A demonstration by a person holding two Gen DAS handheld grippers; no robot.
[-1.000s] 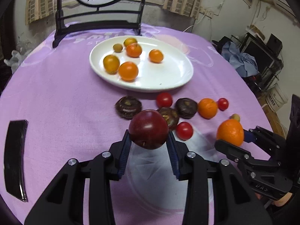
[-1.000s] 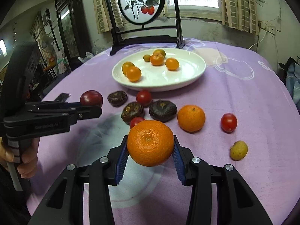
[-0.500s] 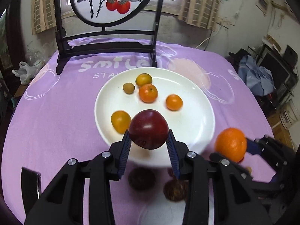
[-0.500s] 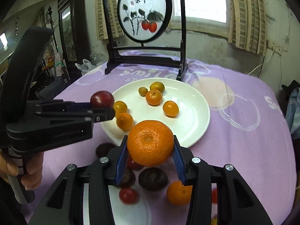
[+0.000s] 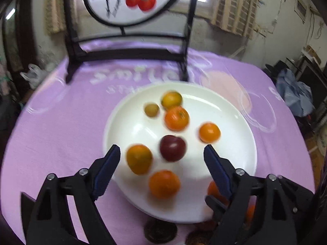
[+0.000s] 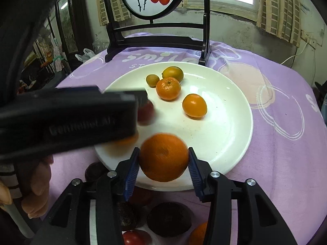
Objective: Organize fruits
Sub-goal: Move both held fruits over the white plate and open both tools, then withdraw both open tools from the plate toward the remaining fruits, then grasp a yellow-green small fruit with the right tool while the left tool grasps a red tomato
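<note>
- The left tongs (image 5: 161, 155) stood wide apart above the near part of the white plate (image 5: 235, 143); their jaws had just been opening, and nothing was pressed between them.
- The dark red plum (image 5: 172, 148) lay released on the plate, between the spread jaws but clear of both pads.
- The right tongs (image 6: 164, 159) had just been opening slightly, with the large orange (image 6: 164, 157) between the blue pads (image 6: 132, 169) over the plate's near rim. Whether the pads still pressed on the fruit could not be told.
- Five smaller orange and yellow fruits occupied the plate: a mandarin (image 6: 168, 88), a kumquat (image 6: 194, 105), a yellow-green fruit (image 6: 173, 73) and a small olive-coloured fruit (image 6: 152, 80) toward the far rim, and further orange fruit (image 5: 139, 158) near the left jaw.
- The plate sat at the centre of the desk, on a purple cloth (image 6: 286, 153).
- Dark brown fruits (image 6: 168, 218) and a red tomato (image 6: 132, 237) lay on the cloth toward the near edge of the desk.
- A hand (image 6: 34, 187) gripped the left tool's handle.
</note>
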